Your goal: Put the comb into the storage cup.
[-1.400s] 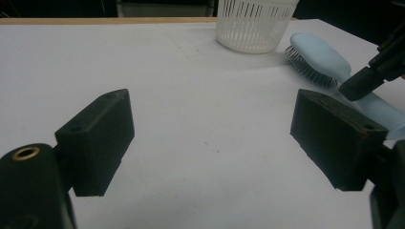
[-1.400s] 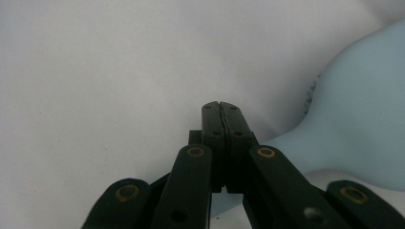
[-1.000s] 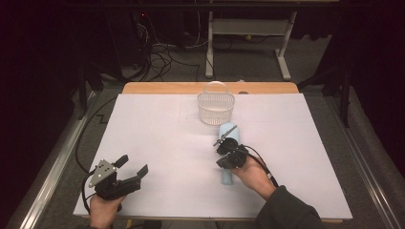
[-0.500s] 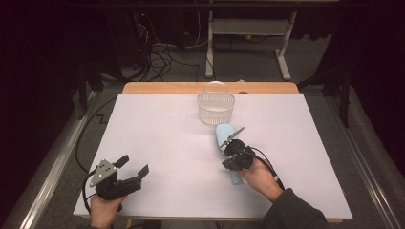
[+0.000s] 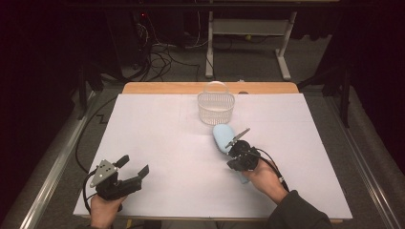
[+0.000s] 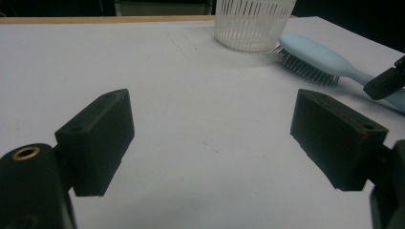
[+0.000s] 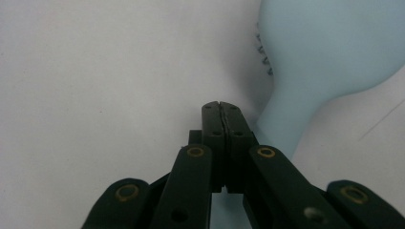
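The right gripper [image 7: 221, 107] has its jaws pressed flat together with nothing between them, hovering over the handle of the light blue hairbrush [image 5: 222, 137]. The brush lies bristles down on the white table [image 5: 157, 143], its head just before the white slotted basket [image 5: 216, 106]. The left gripper [image 6: 210, 138] rests well apart, jaws wide and empty.

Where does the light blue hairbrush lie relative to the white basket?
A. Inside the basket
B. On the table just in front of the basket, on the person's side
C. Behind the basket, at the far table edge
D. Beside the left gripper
B: in the high view the hairbrush lies on the white table just nearer the person than the basket, outside it.
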A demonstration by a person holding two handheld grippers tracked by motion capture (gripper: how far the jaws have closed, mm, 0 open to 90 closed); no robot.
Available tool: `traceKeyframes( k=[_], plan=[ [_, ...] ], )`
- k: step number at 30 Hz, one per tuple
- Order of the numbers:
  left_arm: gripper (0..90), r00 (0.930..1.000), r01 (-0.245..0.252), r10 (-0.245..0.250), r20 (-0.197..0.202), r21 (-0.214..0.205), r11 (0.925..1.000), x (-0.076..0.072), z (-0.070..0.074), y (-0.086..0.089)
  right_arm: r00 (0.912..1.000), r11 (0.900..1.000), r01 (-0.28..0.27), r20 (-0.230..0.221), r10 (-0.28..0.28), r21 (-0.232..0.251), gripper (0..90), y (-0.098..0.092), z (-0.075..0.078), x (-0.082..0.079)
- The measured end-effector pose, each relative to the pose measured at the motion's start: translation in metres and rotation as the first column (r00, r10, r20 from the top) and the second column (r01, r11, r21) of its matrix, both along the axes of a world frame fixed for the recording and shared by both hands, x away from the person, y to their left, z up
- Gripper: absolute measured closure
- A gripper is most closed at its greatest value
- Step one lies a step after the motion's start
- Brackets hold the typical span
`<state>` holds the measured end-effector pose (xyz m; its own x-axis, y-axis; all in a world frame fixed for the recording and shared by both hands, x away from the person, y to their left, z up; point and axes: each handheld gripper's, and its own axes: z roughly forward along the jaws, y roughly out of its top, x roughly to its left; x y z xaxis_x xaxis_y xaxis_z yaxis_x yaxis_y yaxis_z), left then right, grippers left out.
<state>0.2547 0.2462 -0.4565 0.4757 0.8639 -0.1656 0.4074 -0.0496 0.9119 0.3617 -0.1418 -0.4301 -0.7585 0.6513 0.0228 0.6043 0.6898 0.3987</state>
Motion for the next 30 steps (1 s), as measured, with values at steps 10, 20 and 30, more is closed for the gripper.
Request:
traceKeyframes(
  k=[10, 20, 30],
  plan=[
    [14.2, 1.0, -0.001, 0.001, 0.003, 0.0, 1.0, 0.0, 0.0, 0.0, 0.9995, 0.9995, 0.032, 0.001, -0.032, 0.004, 90.0, -0.011, -0.001, 0.0],
    [14.2, 1.0, -0.001, 0.001, 0.003, -0.004, 1.0, 0.0, 0.0, 0.001, 0.9993, 0.9993, 0.036, 0.01, -0.036, 0.006, 90.0, -0.02, 0.0, 0.002],
    [14.2, 1.0, 0.003, -0.003, 0.006, -0.004, 1.0, 0.0, 0.001, 0.001, 0.9976, 0.9976, 0.069, 0.009, -0.069, 0.005, 90.0, -0.034, 0.001, 0.002]
  ],
)
